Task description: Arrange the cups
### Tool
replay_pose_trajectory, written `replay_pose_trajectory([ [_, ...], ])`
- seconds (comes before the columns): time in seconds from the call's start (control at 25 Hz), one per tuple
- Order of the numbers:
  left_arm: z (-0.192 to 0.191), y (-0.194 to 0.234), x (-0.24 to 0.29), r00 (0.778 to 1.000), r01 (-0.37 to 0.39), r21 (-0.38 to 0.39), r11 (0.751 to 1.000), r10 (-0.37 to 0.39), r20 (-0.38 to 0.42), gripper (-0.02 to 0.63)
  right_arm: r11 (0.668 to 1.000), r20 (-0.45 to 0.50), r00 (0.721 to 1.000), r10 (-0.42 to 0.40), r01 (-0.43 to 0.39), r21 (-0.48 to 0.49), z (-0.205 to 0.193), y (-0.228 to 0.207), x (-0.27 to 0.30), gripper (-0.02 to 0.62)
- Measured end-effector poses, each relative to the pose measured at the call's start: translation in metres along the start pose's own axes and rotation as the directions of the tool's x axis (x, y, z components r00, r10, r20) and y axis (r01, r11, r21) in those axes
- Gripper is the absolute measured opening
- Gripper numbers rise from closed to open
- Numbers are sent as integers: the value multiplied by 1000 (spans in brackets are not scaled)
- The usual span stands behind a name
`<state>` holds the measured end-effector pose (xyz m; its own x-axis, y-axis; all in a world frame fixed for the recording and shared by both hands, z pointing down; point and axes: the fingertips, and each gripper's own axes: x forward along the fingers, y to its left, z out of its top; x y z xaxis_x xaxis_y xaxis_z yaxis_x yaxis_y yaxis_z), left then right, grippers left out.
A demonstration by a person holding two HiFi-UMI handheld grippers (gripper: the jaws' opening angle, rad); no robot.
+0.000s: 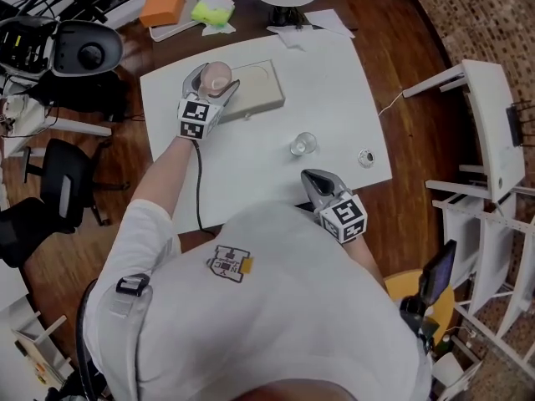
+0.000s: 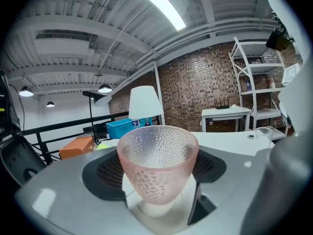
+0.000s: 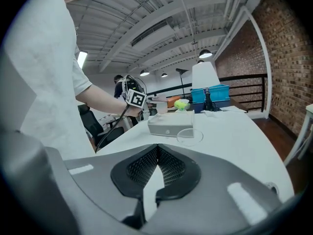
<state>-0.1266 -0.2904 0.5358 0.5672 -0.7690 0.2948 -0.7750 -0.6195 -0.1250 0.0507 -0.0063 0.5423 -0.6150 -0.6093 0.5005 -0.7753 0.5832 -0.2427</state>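
Pink cup (image 2: 157, 165) sits clamped in our left gripper (image 1: 213, 80) at the left end of the beige tray (image 1: 261, 90), likely so we can set it there, while our right gripper (image 1: 313, 179) rests pinched together, empty, near the clear glass (image 1: 303, 144).

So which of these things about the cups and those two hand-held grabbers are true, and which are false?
1. The left gripper holds a pink dimpled cup between its jaws. True.
2. The right gripper is gripping the clear glass. False: its jaws are shut on nothing, and the glass stands on the white table, apart from it.
3. The pink cup is tipped on its side. False: it is upright, mouth up.
4. A beige tray lies on the white table. True.
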Motion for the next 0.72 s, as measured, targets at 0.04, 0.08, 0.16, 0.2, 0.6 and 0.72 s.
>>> replay_pose_trajectory([
  [0.04,-3,2,3,1000,-3,3,1000,3,-9,388,1000,-1,1000,-4,4,4,-1,-1,0,0],
  [0.08,-7,4,5,1000,-7,0,1000,7,-17,388,1000,-1,1000,-8,8,6,-1,-1,0,0],
  [0.16,-13,7,10,1000,-12,-12,1000,12,-27,388,1000,-2,1000,-16,16,13,-2,-4,-1,0],
  [0.2,-16,8,12,1000,-12,-19,1000,11,-29,388,1000,-4,1000,-23,24,20,-3,-6,-1,0],
  [0.6,-30,5,25,997,16,-66,998,-21,-73,388,996,-17,998,-53,54,67,-12,-11,5,0],
  [0.72,-36,6,22,994,16,-91,996,-26,-103,388,996,-15,998,-54,55,70,-11,-12,7,0],
])
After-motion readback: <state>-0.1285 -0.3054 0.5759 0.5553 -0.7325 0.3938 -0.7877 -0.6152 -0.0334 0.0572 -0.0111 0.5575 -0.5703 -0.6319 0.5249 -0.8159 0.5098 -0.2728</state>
